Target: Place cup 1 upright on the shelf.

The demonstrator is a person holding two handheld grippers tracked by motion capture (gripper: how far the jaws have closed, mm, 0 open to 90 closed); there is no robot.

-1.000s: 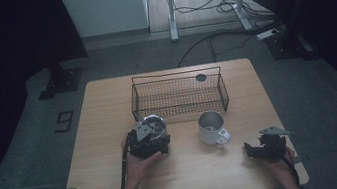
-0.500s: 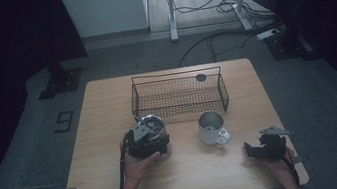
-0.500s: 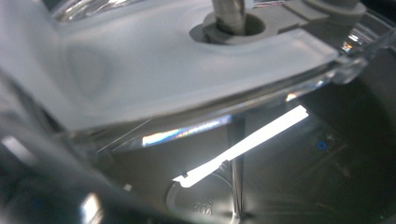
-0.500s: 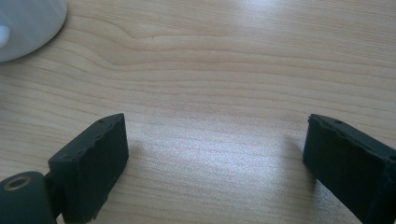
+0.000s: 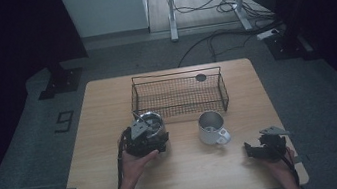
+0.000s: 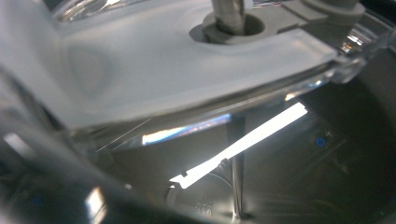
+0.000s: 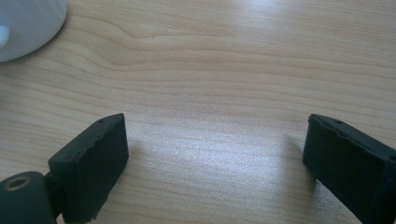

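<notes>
A shiny metal vessel with a clear lid stands on the wooden table, just in front of the wire basket's left end. My left gripper is pressed up against its near side, and a hand grips it from behind. In the left gripper view, the clear lid and a metal rod are very close, and the jaws are hidden. A white mug stands to the right. My right gripper rests low at the front right, open, with bare wood between its fingers.
A black wire basket stands at the back middle of the table, with a small dark round thing behind it. The mug's edge lies at the upper left of the right gripper view. Cables run across the floor beyond the table.
</notes>
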